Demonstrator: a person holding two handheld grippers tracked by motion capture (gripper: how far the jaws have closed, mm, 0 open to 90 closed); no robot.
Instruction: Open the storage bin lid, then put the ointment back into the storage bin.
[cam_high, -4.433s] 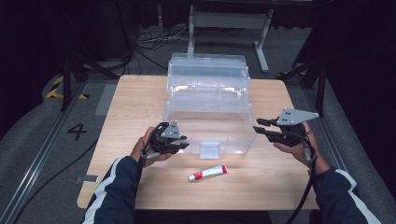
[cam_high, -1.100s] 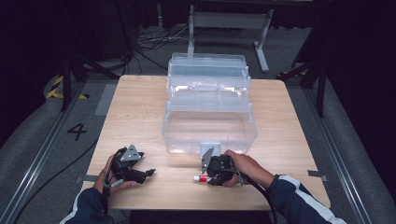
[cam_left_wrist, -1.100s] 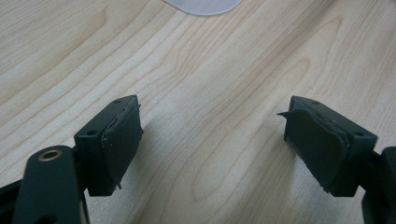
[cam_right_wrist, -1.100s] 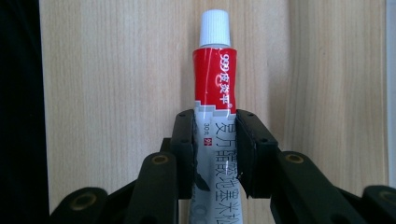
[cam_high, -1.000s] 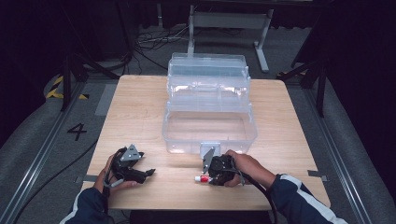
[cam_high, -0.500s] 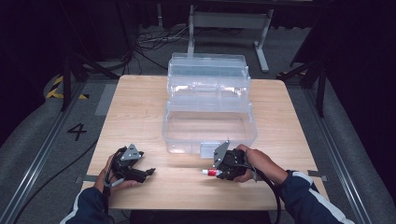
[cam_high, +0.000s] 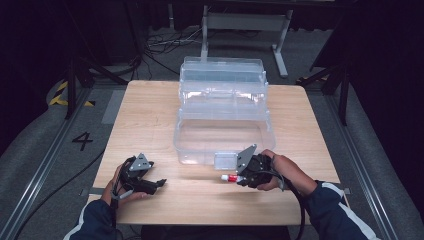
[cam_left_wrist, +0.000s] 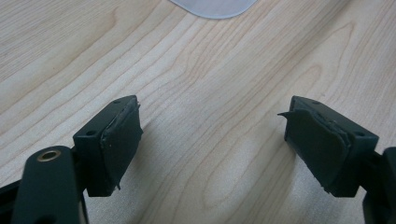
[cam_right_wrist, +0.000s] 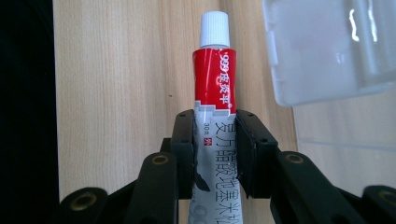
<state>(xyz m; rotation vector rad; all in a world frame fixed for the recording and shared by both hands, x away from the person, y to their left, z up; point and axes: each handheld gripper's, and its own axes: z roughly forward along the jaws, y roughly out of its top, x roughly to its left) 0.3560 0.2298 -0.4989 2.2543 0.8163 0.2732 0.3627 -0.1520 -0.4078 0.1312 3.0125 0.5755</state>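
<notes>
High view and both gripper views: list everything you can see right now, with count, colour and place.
Tube: one, red and white with white cap, between the right gripper's pads, cap pointing away from the hand.
Storage box: one, clear plastic, open, mid-table.
Table: one, light wood.
Floor cables: several, dark, beyond the table.
Left gripper: one, black, open, over bare wood at front left.
Right gripper: one, black, shut on the tube, by the box's front latch.

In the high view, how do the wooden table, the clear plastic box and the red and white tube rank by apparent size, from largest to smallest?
1. wooden table
2. clear plastic box
3. red and white tube, partly hidden inside the right claw
</notes>
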